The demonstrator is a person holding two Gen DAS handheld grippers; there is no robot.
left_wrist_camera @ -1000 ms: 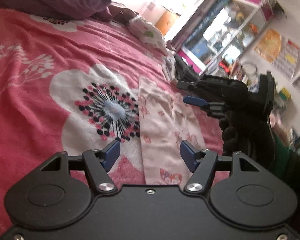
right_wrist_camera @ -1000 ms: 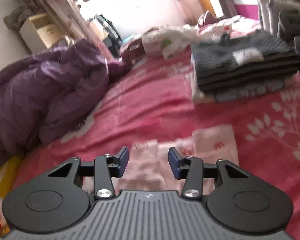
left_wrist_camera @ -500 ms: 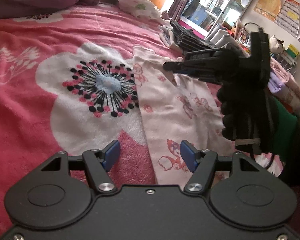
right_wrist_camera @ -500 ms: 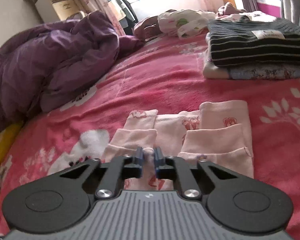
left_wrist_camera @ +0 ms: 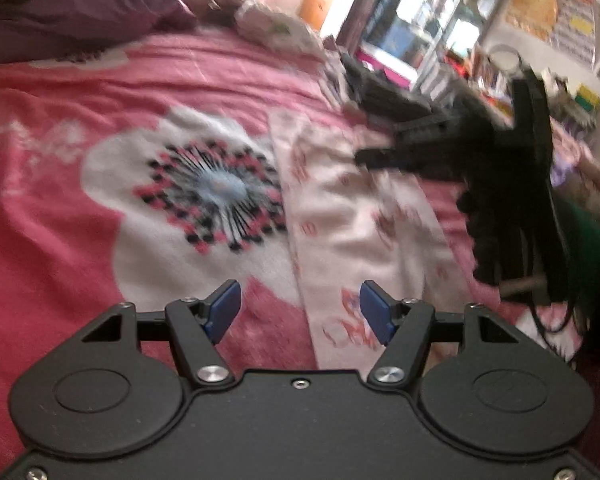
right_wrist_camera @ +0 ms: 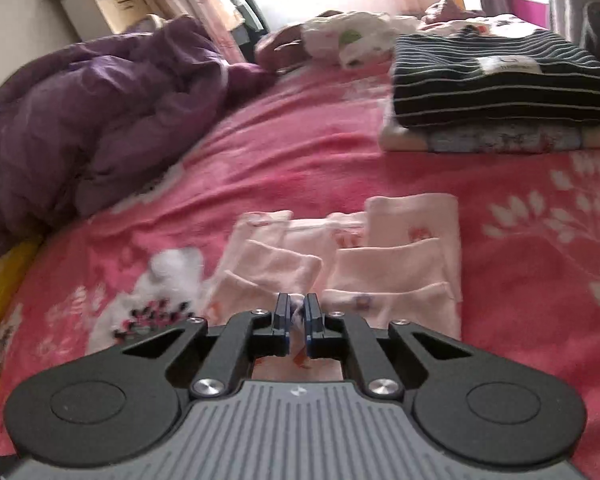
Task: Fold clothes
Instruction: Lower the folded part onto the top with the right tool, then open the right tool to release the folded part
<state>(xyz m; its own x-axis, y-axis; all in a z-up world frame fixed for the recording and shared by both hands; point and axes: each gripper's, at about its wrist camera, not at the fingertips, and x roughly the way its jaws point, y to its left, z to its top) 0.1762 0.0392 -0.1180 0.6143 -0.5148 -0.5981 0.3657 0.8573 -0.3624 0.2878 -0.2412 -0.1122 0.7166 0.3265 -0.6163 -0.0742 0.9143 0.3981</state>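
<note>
A pale pink printed garment [left_wrist_camera: 352, 220] lies flat on the pink flowered bedspread [left_wrist_camera: 60, 152]. In the right wrist view it [right_wrist_camera: 392, 256] shows its sleeves folded in across the body. My right gripper [right_wrist_camera: 296, 312] is shut on a pinch of the garment's fabric at its near middle; it also shows in the left wrist view [left_wrist_camera: 364, 157], low over the cloth. My left gripper [left_wrist_camera: 300, 312] is open and empty, its jaws wide apart above the garment's near left edge.
A stack of folded clothes topped by a dark striped one [right_wrist_camera: 496, 76] sits at the far right of the bed. A purple duvet [right_wrist_camera: 80, 120] is heaped at the left. White loose clothes [right_wrist_camera: 348, 40] lie at the back. Cluttered shelves [left_wrist_camera: 440, 28] stand beyond the bed.
My right gripper closed from open onto the garment's fabric and dropped lower toward it. My left gripper stayed open and shifted only slightly over the near edge.
</note>
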